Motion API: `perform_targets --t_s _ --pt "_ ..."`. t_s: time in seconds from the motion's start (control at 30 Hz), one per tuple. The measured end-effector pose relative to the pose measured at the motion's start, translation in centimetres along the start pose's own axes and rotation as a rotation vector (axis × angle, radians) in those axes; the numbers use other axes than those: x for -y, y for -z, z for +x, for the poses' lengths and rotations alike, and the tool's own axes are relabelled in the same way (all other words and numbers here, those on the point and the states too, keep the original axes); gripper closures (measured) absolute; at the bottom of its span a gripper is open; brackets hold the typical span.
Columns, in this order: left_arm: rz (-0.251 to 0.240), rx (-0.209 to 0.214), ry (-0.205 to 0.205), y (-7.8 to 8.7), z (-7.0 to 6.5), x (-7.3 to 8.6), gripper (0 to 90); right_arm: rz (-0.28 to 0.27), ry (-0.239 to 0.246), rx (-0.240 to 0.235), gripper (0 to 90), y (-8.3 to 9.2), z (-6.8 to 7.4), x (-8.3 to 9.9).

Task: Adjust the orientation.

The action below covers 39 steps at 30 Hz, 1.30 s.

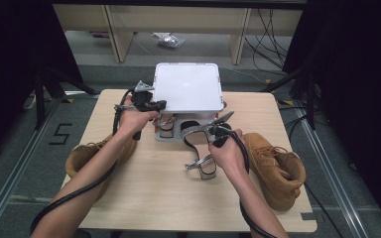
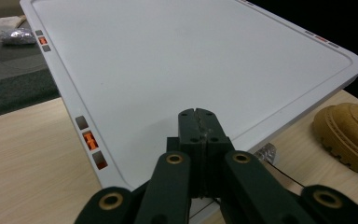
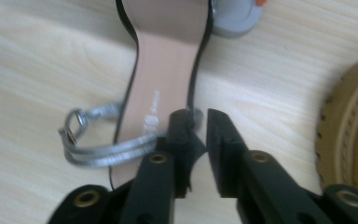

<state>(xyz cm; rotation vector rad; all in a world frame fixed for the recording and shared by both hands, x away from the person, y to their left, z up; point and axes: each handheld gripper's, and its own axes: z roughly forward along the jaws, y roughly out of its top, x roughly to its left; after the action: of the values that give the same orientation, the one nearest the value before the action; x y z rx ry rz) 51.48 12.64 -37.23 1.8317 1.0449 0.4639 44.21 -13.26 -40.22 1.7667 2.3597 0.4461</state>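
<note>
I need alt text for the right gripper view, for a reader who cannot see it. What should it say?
The right gripper, its two black jaws a little apart, is over the heel end of a sandal with a beige insole and silver buckled strap, lying on a light wooden table. A tan boot shows at the right edge.

In the high view, the white lid (image 1: 187, 87) covers most of the grey box (image 1: 171, 135) under it, so what lies inside cannot be seen. The left tan boot (image 1: 87, 153) is half hidden behind the person's left forearm. The strap and the right tongs (image 1: 217, 125) are too small there to tell the grip.

In the right gripper view, the sandal (image 3: 165, 60) is blurred and its toe end is cut off by the top edge. The right tan boot (image 3: 354, 140) is cut off by the right edge. The print on the insole is not readable.
</note>
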Motion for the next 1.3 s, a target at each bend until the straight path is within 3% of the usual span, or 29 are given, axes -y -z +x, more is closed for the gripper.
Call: perform_targets --t_s 0.03,0.07,0.1,0.13,0.17,0.23,0.27,0.3,0.37,0.47,0.5,0.53,0.57,0.6,0.63,1.0,1.1,1.13,1.2,1.3 --pt "0.000 0.000 0.000 0.0 0.0 0.0 89.9 -0.007 0.025 0.015 86.8 0.0 -0.2 0.5" --pt "0.000 0.000 0.001 0.0 0.0 0.0 89.9 0.002 0.011 0.008 88.4 0.2 -0.2 0.7" --pt "0.000 -0.001 -0.001 0.0 0.0 0.0 89.9 -0.012 0.053 0.003 90.0 0.0 -0.7 1.1" --pt "0.001 -0.002 -0.001 0.0 0.0 0.0 89.9 0.030 0.078 0.012 90.0 -0.1 -0.9 1.9" --pt "0.001 -0.002 -0.002 0.0 0.0 0.0 89.9 0.025 0.090 -0.002 90.0 -0.3 -1.0 2.1" --pt "-0.008 -0.001 0.006 -0.1 -0.1 0.0 89.9 0.049 0.097 -0.011 90.0 -0.4 -1.0 2.5" --pt "0.002 -0.002 -0.003 0.0 0.0 0.0 89.9 0.093 0.058 -0.045 90.0 -0.7 -0.7 3.3" --pt "0.001 -0.001 -0.001 0.0 0.0 0.0 89.9 0.093 0.058 -0.045 90.0 -0.7 -0.7 3.3" --pt "-0.009 -0.002 0.008 -0.1 -0.1 0.0 89.9 0.129 0.089 -0.051 90.0 -1.3 -0.6 4.3" --pt "0.002 -0.001 0.000 0.0 0.0 0.0 89.9 0.153 0.071 -0.067 90.0 -1.7 -0.1 5.0" --pt "0.005 -0.003 0.001 0.0 0.0 0.0 89.9 0.161 0.104 -0.061 90.0 -2.0 -0.1 5.4" --pt "0.005 -0.003 0.001 0.0 0.0 0.0 89.9 0.161 0.104 -0.061 90.0 -2.0 -0.1 5.4" --pt "0.001 0.000 0.000 0.0 0.0 0.0 90.0 0.163 0.107 -0.118 90.0 -2.4 -0.1 5.7" --pt "0.001 0.000 0.000 0.0 0.0 0.0 89.9 0.163 0.107 -0.118 90.0 -2.4 -0.1 5.7" --pt "0.001 -0.001 0.000 0.0 0.0 0.0 89.9 0.171 0.126 -0.080 90.0 -2.5 0.1 5.8" --pt "0.007 -0.003 0.000 0.0 0.0 -0.1 89.9 0.176 0.141 -0.073 89.8 -4.2 1.3 6.1" --pt "0.007 -0.005 0.000 0.0 0.0 -0.1 89.9 0.158 0.155 -0.055 90.0 -4.7 1.5 6.2" --pt "0.005 -0.002 0.001 0.0 0.0 0.0 89.9 0.140 0.187 -0.061 90.0 -4.9 1.3 6.2" --pt "0.002 0.002 0.001 0.0 0.1 0.0 89.9 0.145 0.166 -0.051 90.0 -4.8 1.5 6.1" --pt "0.009 -0.005 -0.003 0.0 0.0 -0.1 89.9 0.128 0.180 -0.033 90.0 -4.8 1.4 5.9"
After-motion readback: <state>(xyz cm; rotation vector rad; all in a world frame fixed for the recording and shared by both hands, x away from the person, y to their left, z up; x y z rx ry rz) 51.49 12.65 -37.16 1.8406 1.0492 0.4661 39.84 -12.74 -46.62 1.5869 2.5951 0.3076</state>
